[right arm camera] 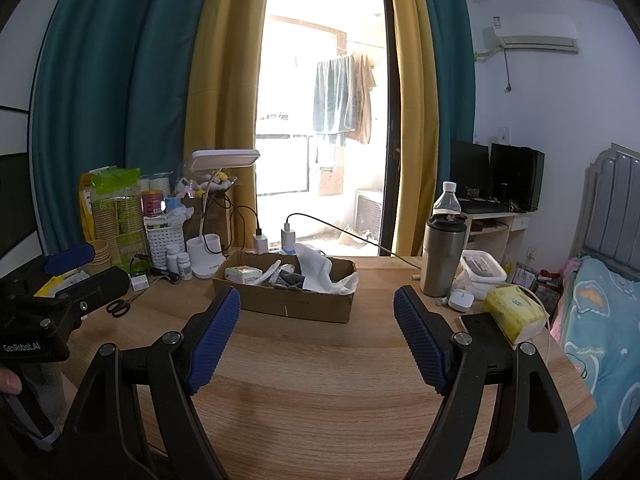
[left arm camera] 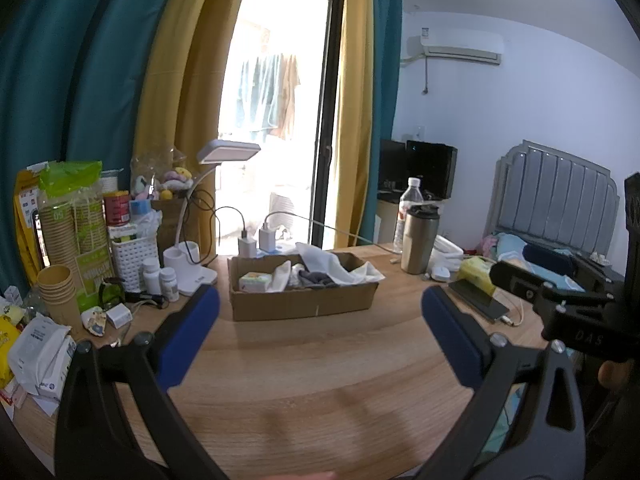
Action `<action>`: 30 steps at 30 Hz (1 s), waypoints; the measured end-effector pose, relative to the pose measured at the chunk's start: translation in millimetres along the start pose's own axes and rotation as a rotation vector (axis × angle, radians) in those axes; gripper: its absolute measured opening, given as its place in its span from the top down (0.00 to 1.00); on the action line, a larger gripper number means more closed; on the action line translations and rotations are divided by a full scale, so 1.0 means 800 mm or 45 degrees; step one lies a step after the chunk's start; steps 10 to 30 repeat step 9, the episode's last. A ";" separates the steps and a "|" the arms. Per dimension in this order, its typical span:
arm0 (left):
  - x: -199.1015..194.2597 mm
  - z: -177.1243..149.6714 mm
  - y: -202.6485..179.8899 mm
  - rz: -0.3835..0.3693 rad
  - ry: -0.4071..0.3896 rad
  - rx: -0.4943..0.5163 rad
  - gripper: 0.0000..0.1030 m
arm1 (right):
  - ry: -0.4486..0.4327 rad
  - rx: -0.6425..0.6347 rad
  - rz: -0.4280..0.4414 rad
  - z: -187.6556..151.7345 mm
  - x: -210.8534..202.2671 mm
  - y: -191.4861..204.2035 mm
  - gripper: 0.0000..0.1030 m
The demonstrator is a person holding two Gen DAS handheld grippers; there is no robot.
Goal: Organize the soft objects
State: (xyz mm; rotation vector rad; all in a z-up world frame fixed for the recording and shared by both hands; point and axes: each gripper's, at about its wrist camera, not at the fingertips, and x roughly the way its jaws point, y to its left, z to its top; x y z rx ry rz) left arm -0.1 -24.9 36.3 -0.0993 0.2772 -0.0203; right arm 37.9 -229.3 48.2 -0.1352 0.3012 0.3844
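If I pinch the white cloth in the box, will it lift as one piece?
The white cloth lies crumpled and draped over the box rim, so it probably hangs limp. It likely weighs little. It overlaps the grey fabric, which may drag along.

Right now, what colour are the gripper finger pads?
Blue, on black frames; the right gripper pads show their texture best in the right wrist view.

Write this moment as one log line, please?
left gripper: open, empty | right gripper: open, empty | cardboard box: holds white cloth, socks | table
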 end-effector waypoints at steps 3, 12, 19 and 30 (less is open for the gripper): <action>0.001 0.000 0.000 -0.008 0.006 -0.001 0.01 | 0.000 0.000 0.001 0.000 0.000 0.001 0.20; 0.011 -0.001 -0.001 -0.047 0.048 0.001 0.01 | 0.005 0.000 0.001 0.000 0.001 0.002 0.20; 0.011 -0.001 -0.001 -0.047 0.048 0.001 0.01 | 0.005 0.000 0.001 0.000 0.001 0.002 0.20; 0.011 -0.001 -0.001 -0.047 0.048 0.001 0.01 | 0.005 0.000 0.001 0.000 0.001 0.002 0.20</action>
